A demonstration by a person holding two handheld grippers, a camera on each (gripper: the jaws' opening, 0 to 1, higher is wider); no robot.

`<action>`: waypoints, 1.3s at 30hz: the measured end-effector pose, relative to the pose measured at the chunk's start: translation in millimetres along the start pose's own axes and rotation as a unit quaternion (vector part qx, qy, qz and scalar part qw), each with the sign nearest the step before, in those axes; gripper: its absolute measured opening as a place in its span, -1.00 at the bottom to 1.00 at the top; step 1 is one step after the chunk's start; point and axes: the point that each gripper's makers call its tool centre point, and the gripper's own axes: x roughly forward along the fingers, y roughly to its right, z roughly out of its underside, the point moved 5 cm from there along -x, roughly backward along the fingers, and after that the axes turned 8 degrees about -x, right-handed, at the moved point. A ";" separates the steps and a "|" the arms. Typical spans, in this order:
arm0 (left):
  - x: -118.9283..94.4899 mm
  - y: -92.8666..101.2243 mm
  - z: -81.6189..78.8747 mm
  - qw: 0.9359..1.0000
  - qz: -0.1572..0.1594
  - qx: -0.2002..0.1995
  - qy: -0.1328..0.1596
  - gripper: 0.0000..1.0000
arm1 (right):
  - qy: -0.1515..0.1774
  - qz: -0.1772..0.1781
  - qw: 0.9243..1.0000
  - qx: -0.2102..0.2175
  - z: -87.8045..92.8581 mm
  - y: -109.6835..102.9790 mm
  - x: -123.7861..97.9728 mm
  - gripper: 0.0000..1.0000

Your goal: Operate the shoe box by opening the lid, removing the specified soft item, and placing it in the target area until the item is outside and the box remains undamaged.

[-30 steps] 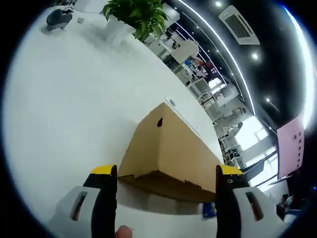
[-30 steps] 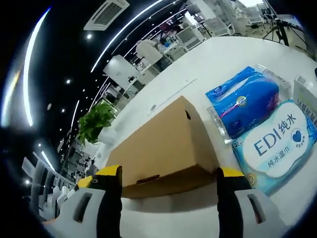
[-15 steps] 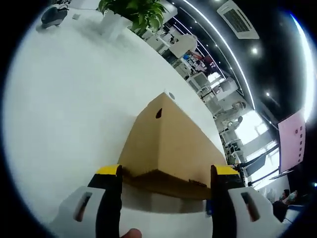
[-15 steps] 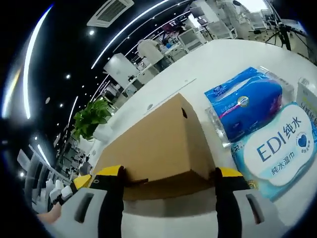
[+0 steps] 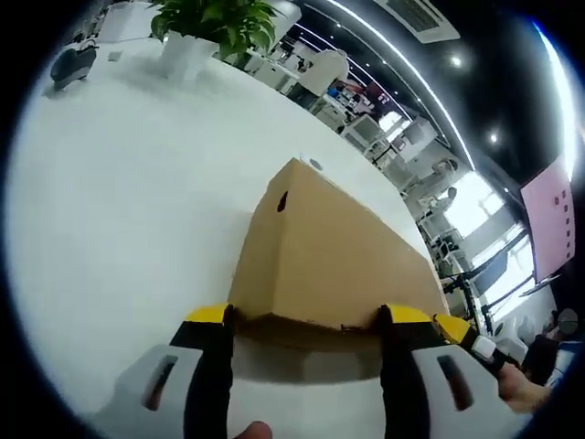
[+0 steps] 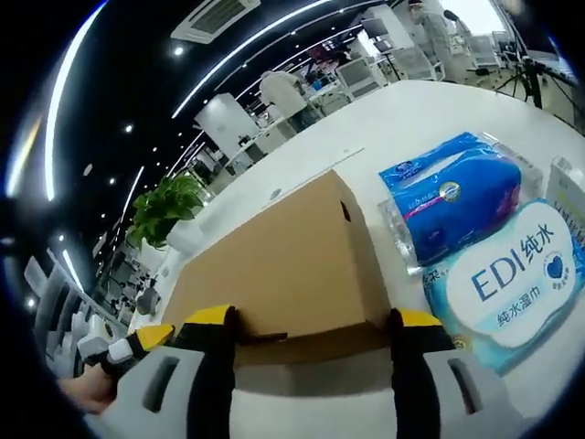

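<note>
A closed brown cardboard shoe box [image 5: 324, 261] lies on the white table, a small dark hole in its end wall. My left gripper [image 5: 308, 318] is open, its yellow-tipped jaws standing at the two corners of the box's near lower edge. In the right gripper view the same box [image 6: 274, 265] fills the middle, and my right gripper [image 6: 313, 320] is open with its jaws astride the box's near edge. The right gripper [image 5: 468, 338] enters the left gripper view at the lower right. The left gripper [image 6: 137, 344] shows at the lower left of the right gripper view.
A blue tissue pack [image 6: 457, 194] and a light-blue EDI wet-wipes pack [image 6: 507, 274] lie right of the box. A potted plant [image 5: 215, 20] stands at the table's far side. A hand [image 5: 523, 391] holds the right gripper. Bare white table [image 5: 119, 192] spreads left of the box.
Both grippers have closed in on the box, so their jaw tips now sit at its near corners. Each gripper has come into the other's view.
</note>
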 end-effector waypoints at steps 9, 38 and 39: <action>-1.6 -4.8 -1.1 1.000 -0.002 0.007 -0.002 0.17 | 0.009 0.007 1.000 -0.013 2.2 2.3 -0.3 0.27; -22.6 3.3 -13.7 0.979 0.027 0.204 -0.005 0.56 | -0.014 -0.051 0.959 -0.279 -14.6 -8.1 -21.9 0.59; -23.9 4.5 -13.4 0.975 0.028 0.218 -0.005 0.58 | -0.021 -0.047 0.952 -0.301 -13.3 -7.2 -22.2 0.59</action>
